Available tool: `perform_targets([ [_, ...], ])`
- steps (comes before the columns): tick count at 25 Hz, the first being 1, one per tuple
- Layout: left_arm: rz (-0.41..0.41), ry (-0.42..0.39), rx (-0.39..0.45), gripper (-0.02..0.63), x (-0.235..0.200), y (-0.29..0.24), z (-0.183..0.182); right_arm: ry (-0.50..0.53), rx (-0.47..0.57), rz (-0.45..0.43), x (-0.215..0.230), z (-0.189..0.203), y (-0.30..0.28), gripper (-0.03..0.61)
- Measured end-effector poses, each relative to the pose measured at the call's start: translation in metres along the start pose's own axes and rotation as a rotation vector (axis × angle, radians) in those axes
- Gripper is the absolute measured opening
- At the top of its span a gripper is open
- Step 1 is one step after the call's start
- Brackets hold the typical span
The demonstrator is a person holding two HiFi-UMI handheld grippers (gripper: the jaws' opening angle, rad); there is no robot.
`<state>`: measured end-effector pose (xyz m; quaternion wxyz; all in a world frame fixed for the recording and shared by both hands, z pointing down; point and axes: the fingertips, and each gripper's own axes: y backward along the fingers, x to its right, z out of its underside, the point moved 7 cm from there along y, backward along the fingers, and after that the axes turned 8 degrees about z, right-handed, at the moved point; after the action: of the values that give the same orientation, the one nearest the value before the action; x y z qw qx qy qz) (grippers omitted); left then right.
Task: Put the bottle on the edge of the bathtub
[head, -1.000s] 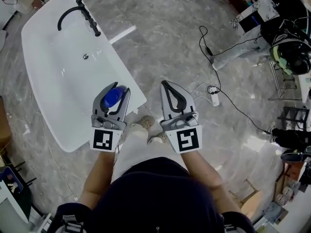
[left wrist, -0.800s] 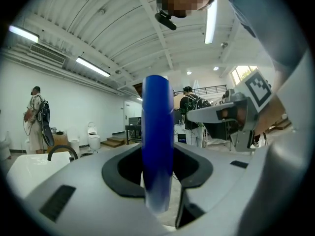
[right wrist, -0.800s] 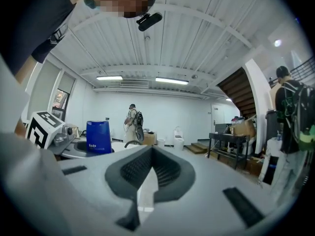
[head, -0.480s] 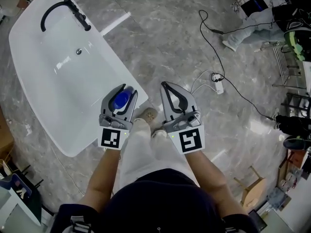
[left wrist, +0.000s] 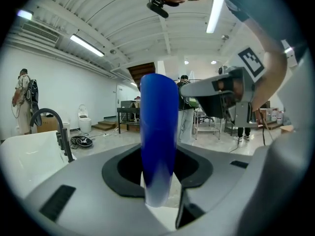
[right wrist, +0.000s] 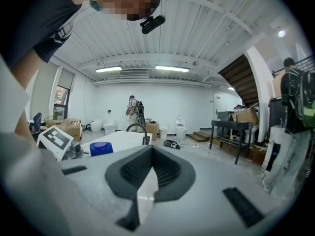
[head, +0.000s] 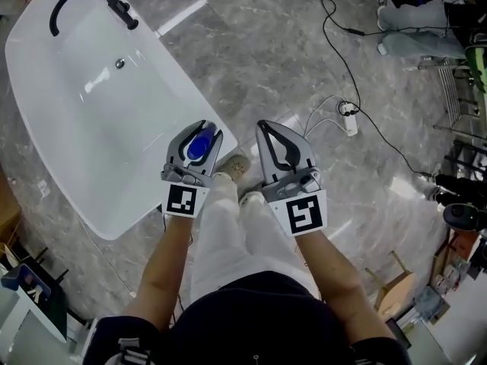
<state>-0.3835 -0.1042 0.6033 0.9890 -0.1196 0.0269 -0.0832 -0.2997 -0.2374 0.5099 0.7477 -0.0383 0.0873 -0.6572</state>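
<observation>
- Left gripper: jaws clamp the blue bottle, held upright over the near corner of the white bathtub.
- Right gripper: jaws pressed together, nothing between them.
- Legible marking: a black-and-white square marker on each gripper cube.

left gripper: dropped lower, bottle now nearer the bathtub's near right corner
right gripper: came down too

I stand in a big workshop-like hall, where a freestanding bathtub, loose toilets, cardboard boxes and a power strip sit on a bare marble floor.
</observation>
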Motion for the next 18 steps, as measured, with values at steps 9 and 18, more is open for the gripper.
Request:
perform_targets([
  [9,0.053,-0.018,-0.122,0.149,-0.004,-0.020,0.050,-0.015,-0.051,-0.008,-0.007,0.022,-0.005,0.000],
  [18,0.115,-0.003,-0.263,0.149,0.003,-0.031,0.089,-0.014,-0.082,0.005,-0.018,0.036,0.000,0.000],
])
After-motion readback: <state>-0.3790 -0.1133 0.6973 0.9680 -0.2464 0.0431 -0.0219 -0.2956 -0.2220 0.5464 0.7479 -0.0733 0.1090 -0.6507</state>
